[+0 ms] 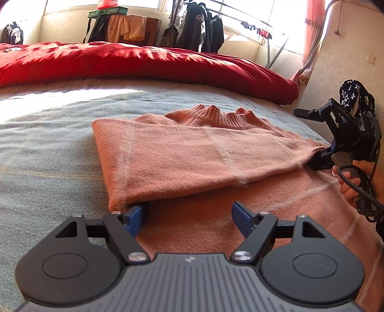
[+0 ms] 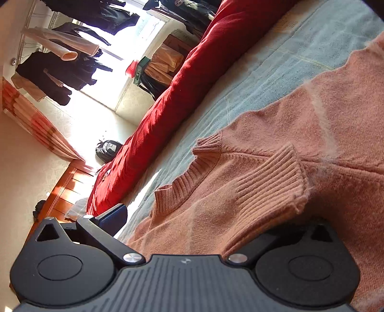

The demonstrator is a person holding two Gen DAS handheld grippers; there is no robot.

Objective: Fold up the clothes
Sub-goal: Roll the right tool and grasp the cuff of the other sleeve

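Left wrist view: the left claw [image 1: 189, 217] stands released, its blue pads apart, over the pink sweater [image 1: 182, 153] folded on the bed [image 1: 48, 148] (red quilt [image 1: 144, 64] behind). The right claw [image 1: 309, 136] is spread wide at the sleeve edge.

Right wrist view: the ribbed cuff [image 2: 271, 182] lies across the right claw, unpinched.

- Bright windows [image 1: 252, 14] wash the top of the frame in sunlight.
- A red quilt [image 1: 144, 64] runs across the bed's grey-blue checked sheet [image 1: 48, 144].
- Dark jackets [image 1: 199, 26] hang top centre.
- An orange-checked curtain [image 2: 31, 117] hangs at left.
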